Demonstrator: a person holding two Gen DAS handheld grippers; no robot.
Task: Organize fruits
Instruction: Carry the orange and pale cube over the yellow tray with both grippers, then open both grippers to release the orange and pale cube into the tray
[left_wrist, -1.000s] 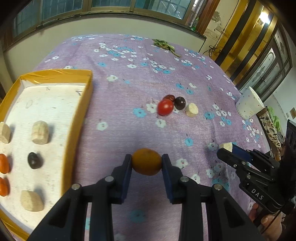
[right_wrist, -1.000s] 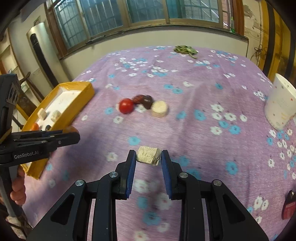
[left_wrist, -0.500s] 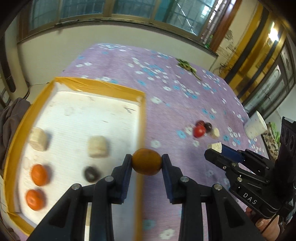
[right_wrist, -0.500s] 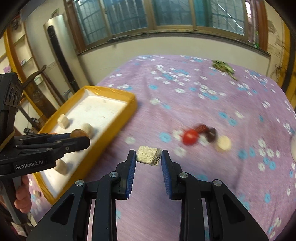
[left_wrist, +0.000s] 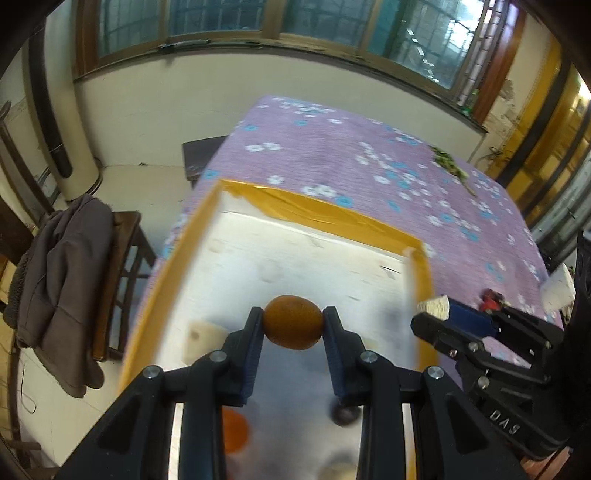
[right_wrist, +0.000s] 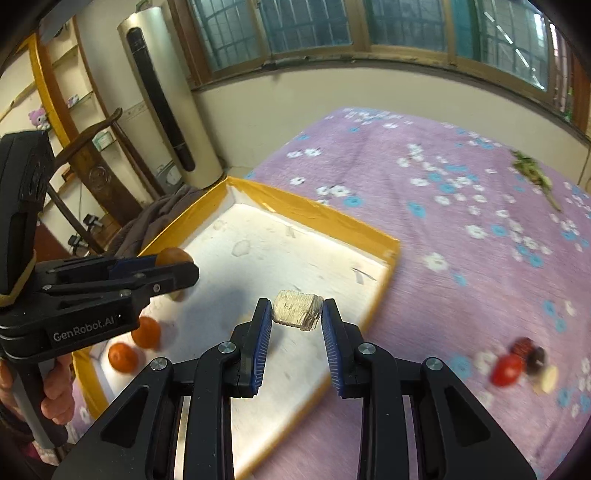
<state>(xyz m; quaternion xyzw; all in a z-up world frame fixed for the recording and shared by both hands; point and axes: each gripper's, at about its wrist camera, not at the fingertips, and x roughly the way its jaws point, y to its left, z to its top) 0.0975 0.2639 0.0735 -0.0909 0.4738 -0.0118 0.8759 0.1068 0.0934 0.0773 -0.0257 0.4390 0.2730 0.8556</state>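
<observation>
Above the yellow-rimmed tray (right_wrist: 314, 212) with its matte white floor, the left gripper (left_wrist: 293, 326) clamps a smooth brown-orange oval fruit (left_wrist: 293, 321) between ribbed blue pads, while the right gripper (right_wrist: 297, 314), nearer the tray's right wall, pinches a rough, fibrous pale beige chunk (right_wrist: 296, 309).

The tray (right_wrist: 384, 254) lies on the tablecloth (right_wrist: 461, 221); loose fruits (right_wrist: 519, 363) sit at its four o'clock, possibly touching one another.

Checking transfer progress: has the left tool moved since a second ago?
Yes. The left tool, shut on the brown fruit, has travelled from above the purple cloth to over the yellow tray.
</observation>
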